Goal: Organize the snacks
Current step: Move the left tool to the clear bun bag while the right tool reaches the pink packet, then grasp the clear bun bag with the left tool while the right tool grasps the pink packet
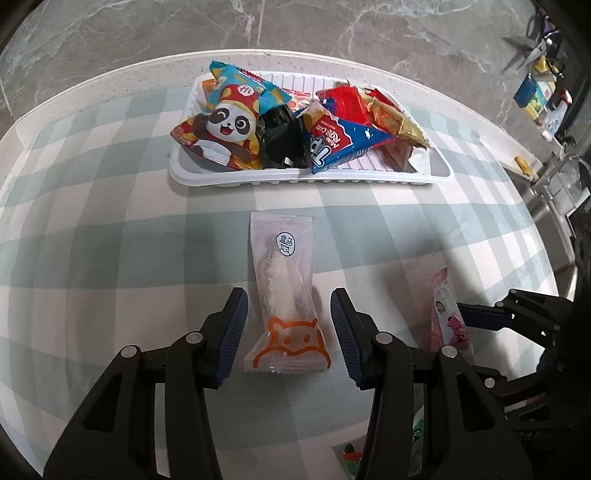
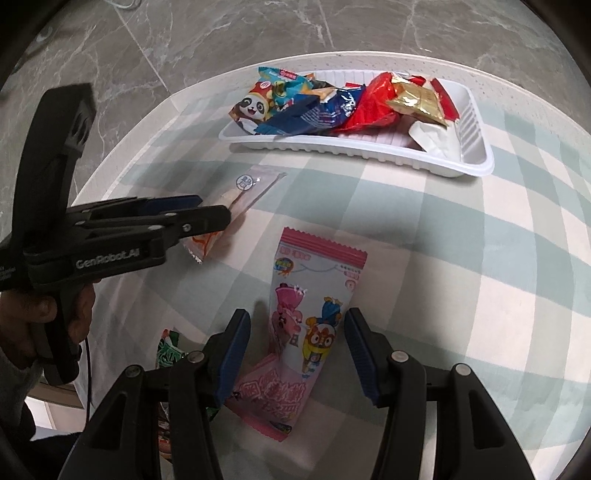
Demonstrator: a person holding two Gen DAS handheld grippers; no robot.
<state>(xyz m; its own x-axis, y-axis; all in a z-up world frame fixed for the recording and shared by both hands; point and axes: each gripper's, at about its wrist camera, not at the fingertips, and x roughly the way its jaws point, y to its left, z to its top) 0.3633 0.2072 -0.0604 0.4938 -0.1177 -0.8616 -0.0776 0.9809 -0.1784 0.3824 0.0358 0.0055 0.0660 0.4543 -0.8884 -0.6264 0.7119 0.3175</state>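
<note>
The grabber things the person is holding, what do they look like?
Both are black plastic with silver rivets. Each has two fingers lined with ribbed blue pads. The left gripper has white "GenRobot.AI" lettering on its side, a pistol-style handle and a thin black cable hanging down.

Round table (image 1: 92,184) under pale green-and-white check cloth. Grey marble-veined tile floor (image 1: 332,26) from 10 to 2 o'clock. Metal sink (image 1: 554,184) at 3 o'clock. Soft daylight.

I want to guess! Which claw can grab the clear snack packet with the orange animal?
Left. The left claw already straddles the clear packet, jaws open; the right claw sits over the pink packet.
</note>
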